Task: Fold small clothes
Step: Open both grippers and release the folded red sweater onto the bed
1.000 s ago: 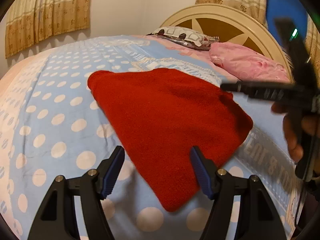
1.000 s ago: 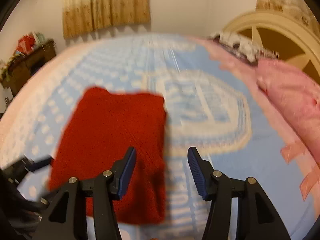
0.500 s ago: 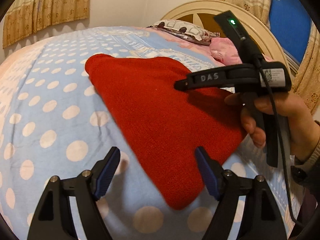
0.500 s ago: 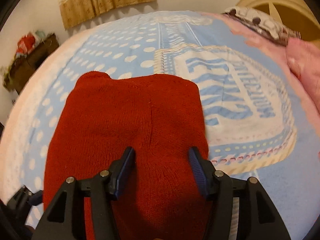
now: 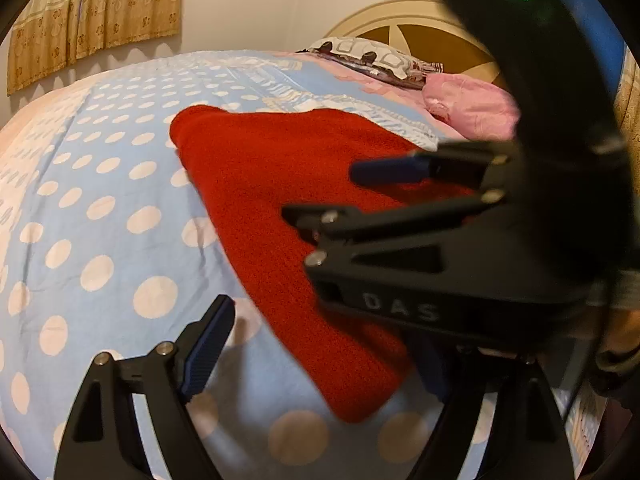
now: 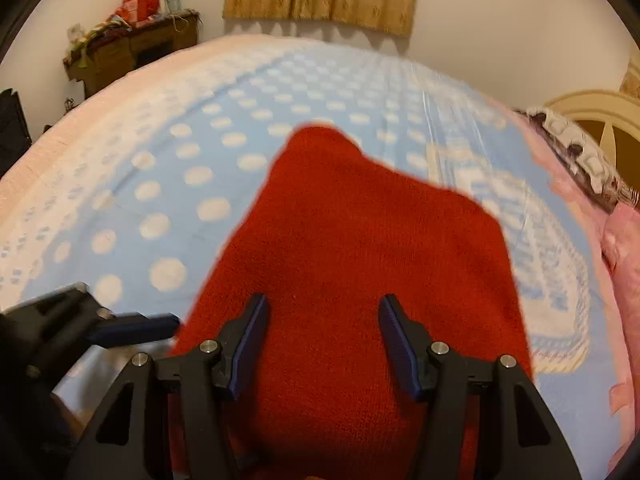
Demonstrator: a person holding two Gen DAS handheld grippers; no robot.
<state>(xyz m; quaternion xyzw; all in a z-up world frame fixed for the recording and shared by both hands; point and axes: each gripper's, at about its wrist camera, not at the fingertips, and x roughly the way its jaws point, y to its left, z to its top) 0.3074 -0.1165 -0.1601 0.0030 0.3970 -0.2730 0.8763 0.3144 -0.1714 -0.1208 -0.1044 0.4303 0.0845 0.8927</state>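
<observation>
Now that our right tool (image 6: 323,342) has swung in over the red knit garment (image 5: 288,208) flat on the bed (image 5: 100,208), both it and our left tool (image 5: 320,354), freshly widened, stand apart and empty, so we judge another fold imminent.

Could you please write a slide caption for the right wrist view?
Open right tongs poised over a red knitted garment lying on the polka-dot bedspread.

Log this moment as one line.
red knitted garment: flat on dotted blue bedspread | left tool: open, been opening | right tool: open above garment
</observation>
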